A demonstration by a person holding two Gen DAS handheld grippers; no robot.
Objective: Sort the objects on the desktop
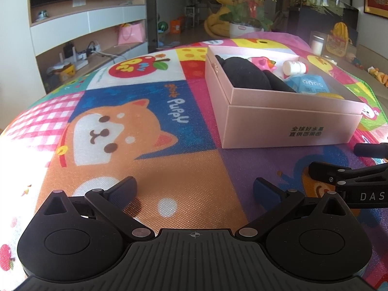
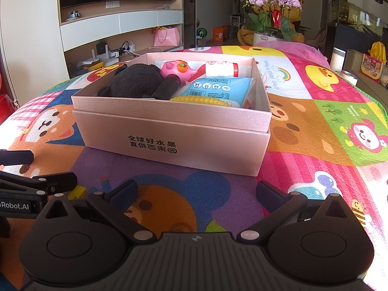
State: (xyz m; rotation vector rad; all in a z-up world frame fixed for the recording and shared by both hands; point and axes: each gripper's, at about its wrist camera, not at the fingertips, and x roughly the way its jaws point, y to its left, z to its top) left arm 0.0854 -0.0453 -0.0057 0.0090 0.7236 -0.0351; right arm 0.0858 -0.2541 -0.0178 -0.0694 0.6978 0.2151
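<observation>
A pink cardboard box (image 2: 169, 133) stands on the colourful cartoon mat (image 2: 218, 194). It holds a black plush item (image 2: 135, 80), a pink toy (image 2: 177, 69), a white bottle with a red cap (image 2: 222, 69), a blue tissue pack (image 2: 220, 88), a yellow toy corn (image 2: 201, 101) and a black cylinder (image 2: 168, 86). The box also shows in the left wrist view (image 1: 278, 123), to the front right. My left gripper (image 1: 194, 189) is open and empty over the mat. My right gripper (image 2: 196, 191) is open and empty just before the box.
The right gripper's body (image 1: 349, 174) shows at the right edge of the left wrist view; the left gripper's body (image 2: 31, 186) at the left edge of the right wrist view. A flower pot (image 2: 271, 14), a TV unit (image 2: 121, 24) and a white cup (image 2: 337, 58) stand beyond the mat.
</observation>
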